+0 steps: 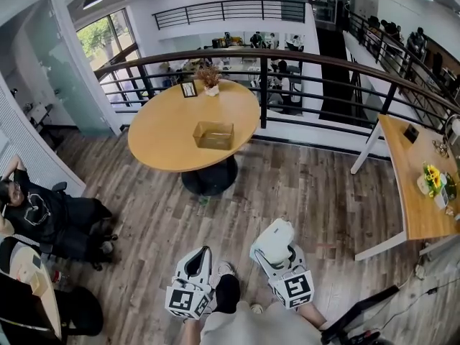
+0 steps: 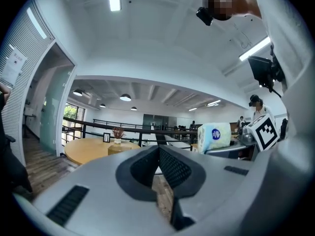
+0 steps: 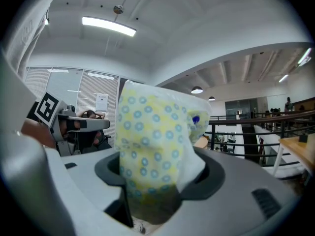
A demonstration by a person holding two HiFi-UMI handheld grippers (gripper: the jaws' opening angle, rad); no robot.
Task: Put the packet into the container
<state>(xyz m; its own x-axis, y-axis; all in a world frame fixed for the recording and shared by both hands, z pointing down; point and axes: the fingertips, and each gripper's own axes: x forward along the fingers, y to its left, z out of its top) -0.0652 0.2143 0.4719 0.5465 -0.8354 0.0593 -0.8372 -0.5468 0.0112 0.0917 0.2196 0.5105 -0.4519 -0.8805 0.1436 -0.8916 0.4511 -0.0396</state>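
The right gripper point(image 3: 160, 200) has its jaws spread wide and clamped on the packet point(image 3: 152, 141), a soft yellow-and-white pack with blue dots, over the wooden floor point(image 1: 302, 185). The left gripper point(image 2: 158, 163) has its jaws together, holding nothing. Well apart, what looks like an amber see-through container point(image 1: 213, 135) stands near the round counter's point(image 1: 162, 135) right edge.

The left gripper point(image 1: 198, 259) and right gripper point(image 1: 275, 256) have smooth, rounded shells of pale grey. Each carries a white cube point(image 1: 188, 300) printed with black square markers. The pads point(image 2: 172, 168) are dark and finely ribbed, set in a dark collar, with slotted vents on the shell. The person wears a light top point(image 1: 251, 329), dark trousers point(image 1: 228, 293) and a white shoe point(image 1: 225, 268).
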